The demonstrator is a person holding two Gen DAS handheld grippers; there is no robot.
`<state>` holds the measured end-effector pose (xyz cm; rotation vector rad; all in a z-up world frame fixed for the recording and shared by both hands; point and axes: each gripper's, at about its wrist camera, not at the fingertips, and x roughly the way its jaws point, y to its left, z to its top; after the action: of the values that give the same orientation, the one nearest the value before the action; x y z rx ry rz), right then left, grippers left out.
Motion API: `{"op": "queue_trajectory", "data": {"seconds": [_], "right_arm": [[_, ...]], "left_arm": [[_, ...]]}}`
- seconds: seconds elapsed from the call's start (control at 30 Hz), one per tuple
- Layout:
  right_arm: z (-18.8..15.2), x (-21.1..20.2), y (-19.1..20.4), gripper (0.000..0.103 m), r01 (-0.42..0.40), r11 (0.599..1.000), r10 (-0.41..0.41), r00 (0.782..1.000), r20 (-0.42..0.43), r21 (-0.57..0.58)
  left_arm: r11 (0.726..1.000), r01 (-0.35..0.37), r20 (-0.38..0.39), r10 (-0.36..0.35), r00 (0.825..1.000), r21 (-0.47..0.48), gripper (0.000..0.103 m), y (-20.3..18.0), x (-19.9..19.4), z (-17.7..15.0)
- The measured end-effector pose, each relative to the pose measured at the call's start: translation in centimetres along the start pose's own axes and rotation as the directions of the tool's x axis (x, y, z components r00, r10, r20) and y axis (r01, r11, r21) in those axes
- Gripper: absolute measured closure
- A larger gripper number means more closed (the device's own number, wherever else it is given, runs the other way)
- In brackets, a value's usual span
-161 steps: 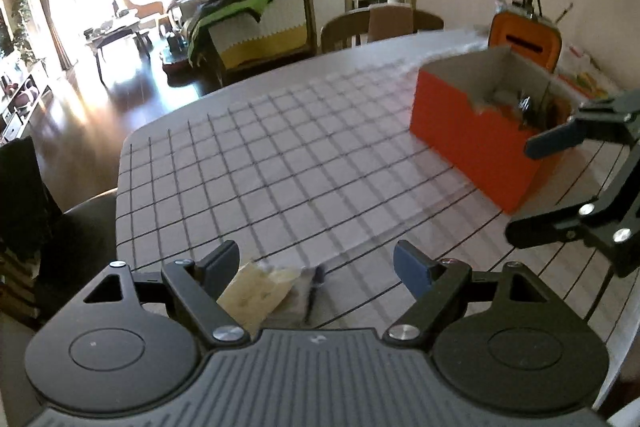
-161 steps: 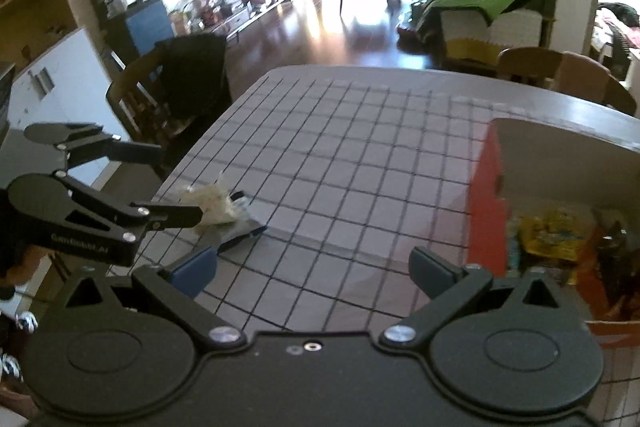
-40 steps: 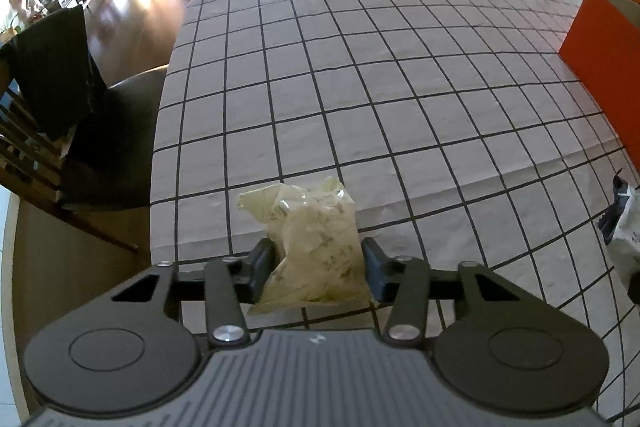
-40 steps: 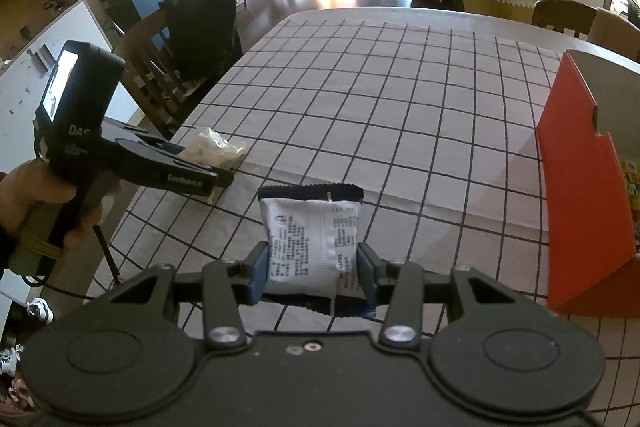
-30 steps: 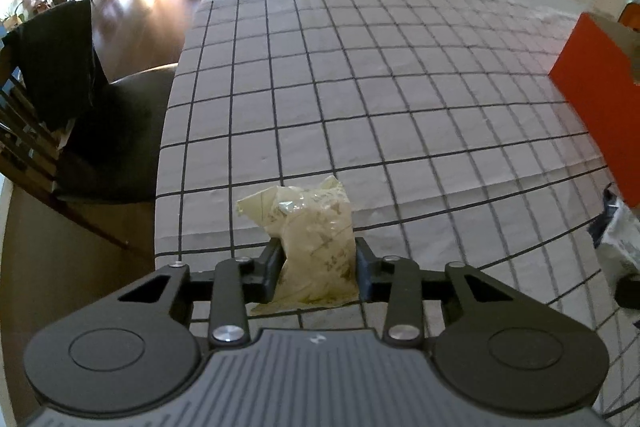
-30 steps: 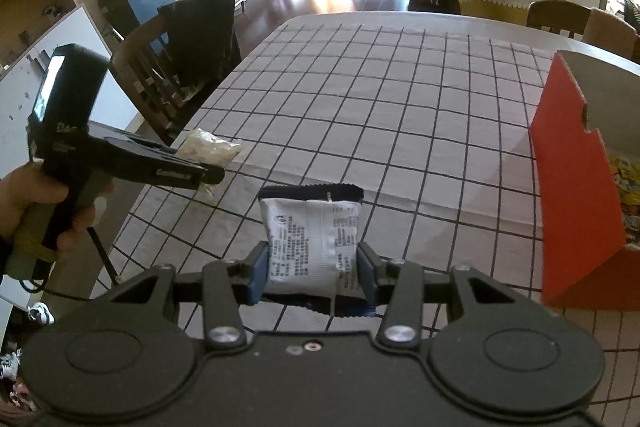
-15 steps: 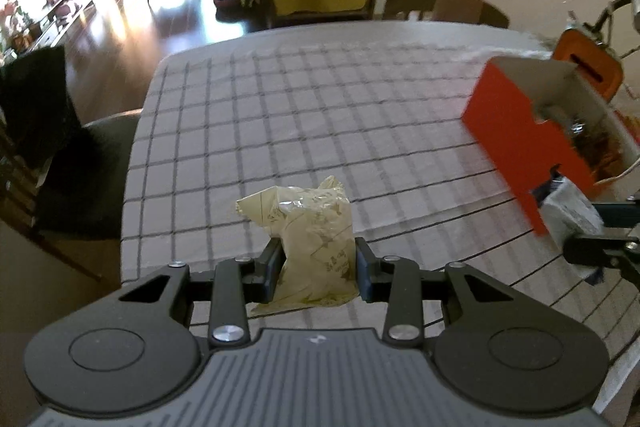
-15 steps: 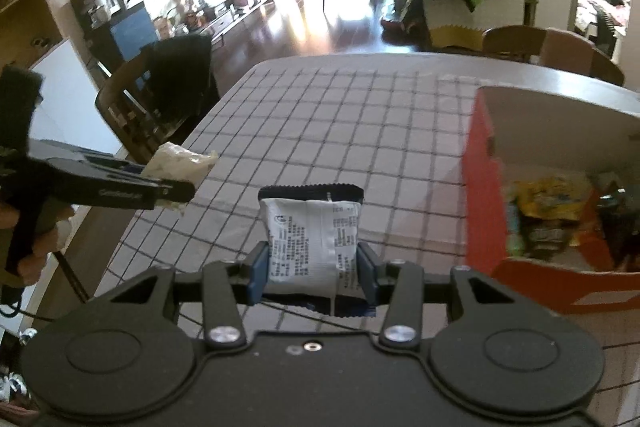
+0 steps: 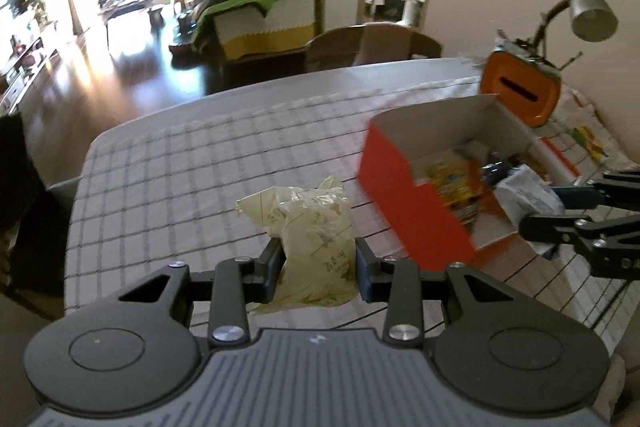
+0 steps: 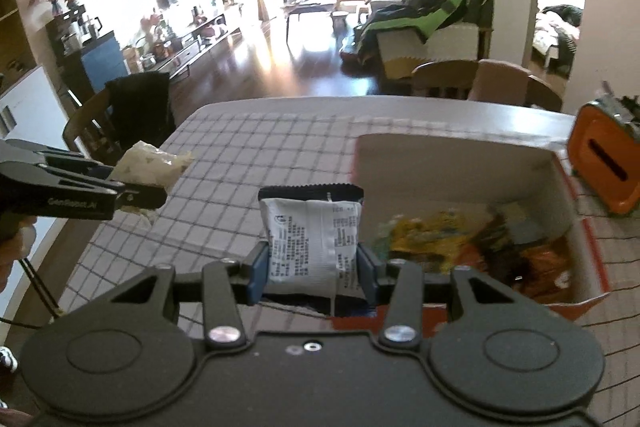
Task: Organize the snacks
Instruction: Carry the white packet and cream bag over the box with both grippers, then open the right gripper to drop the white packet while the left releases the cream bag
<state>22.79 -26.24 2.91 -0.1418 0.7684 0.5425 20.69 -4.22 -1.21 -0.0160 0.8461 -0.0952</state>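
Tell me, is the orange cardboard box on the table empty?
No, the orange cardboard box already holds a jumble of yellow and orange snack packets on its floor.

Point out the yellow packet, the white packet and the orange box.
yellow packet (image 9: 310, 227), left wrist view, middle of the bag between the pads
white packet (image 10: 312, 243), right wrist view, printed face
orange box (image 9: 408, 195), left wrist view, near orange wall

Pale yellow snack bag (image 9: 312, 239) and white packet (image 10: 314, 247) aloft beside snack-filled orange box (image 10: 576, 239).
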Motion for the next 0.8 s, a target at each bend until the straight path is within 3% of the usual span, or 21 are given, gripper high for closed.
{"op": "queue_trajectory", "data": {"seconds": [0.43, 0.8], "right_arm": [[0.5, 0.4, -9.1, 0.059, 0.096, 0.995, -0.096, 0.995, -0.001, 0.036], [0.0, 2.8, -15.2, 0.059, 0.112, 0.994, -0.110, 0.991, -0.074, 0.017]], "left_arm": [[0.995, 0.039, -0.007, -0.039, 0.999, 0.089, 0.067, -10.9, 4.8, 4.4], [0.994, 0.044, -0.104, -0.033, 0.994, 0.099, 0.067, -16.1, 11.1, 5.8]]}}
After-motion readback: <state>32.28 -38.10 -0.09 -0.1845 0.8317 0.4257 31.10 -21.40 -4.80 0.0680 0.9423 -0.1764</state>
